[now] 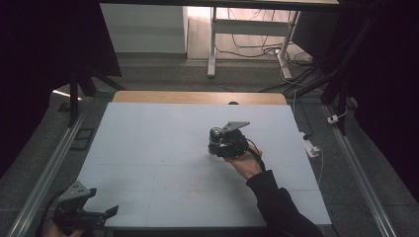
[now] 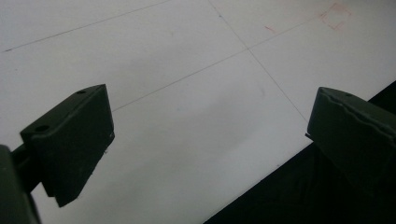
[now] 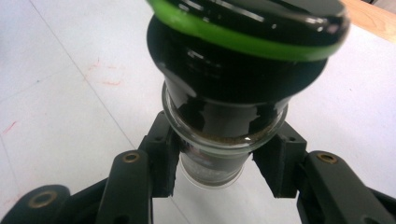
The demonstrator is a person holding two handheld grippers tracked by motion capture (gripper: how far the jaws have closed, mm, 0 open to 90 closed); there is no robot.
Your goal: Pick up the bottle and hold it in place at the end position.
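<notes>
White bench (image 1: 163, 148), marked with thin lines. Right tongs (image 3: 219, 168) above mid-bench, right of centre, pinching a glass jar (image 3: 224, 135) with black, green-ringed lid (image 3: 247, 28), both pads against the glass. Left tongs (image 2: 205, 135) spread wide, holding nothing, over the near left corner of the bench

**Camera placement across the three views**

The white desk (image 1: 163, 148) is seen from above and behind in the high view, facing forward and down, with the floor beyond taken in. The left gripper view is set low and close over the desk's near edge, looking along the left tongs (image 2: 205, 140). The right gripper view is held very near a dark green-ringed jar (image 3: 233, 93) between the right tongs (image 3: 219, 168). The desk surface is shared by all three.
</notes>
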